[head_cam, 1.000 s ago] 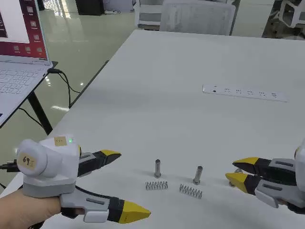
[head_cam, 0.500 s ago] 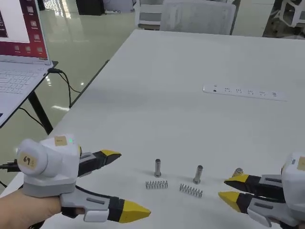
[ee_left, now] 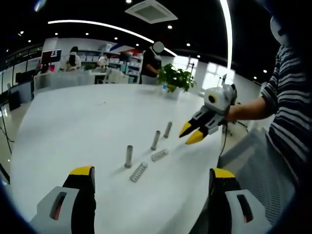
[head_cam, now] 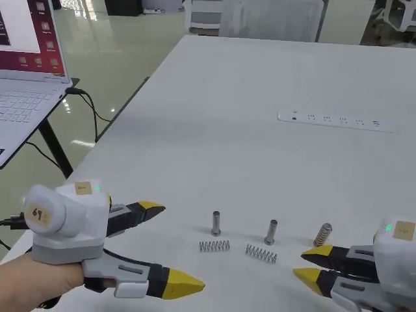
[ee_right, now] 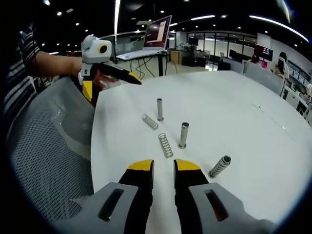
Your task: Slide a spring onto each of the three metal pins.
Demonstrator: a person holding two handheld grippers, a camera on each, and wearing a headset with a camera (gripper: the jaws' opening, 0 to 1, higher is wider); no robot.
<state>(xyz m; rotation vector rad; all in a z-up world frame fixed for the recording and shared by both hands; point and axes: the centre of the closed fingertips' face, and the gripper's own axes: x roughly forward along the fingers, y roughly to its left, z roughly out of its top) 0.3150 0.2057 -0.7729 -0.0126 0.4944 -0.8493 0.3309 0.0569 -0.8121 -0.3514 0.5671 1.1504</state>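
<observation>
Two springs [head_cam: 261, 253] lie lengthwise along the near edge of the table [head_cam: 260, 156], one near your right hand-held gripper [head_cam: 298, 264] (barely parted, empty).

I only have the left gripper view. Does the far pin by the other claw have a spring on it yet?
Observer: Yes. The right gripper view shows a spring coiled round that pin.
Operator: Is the right claw holding anything?
Observer: No. In its own view the right claw has a narrow gap between its jaws, with nothing in it.
Operator: Anything off to the person's left?
Observer: The head view shows an open laptop there.
</observation>
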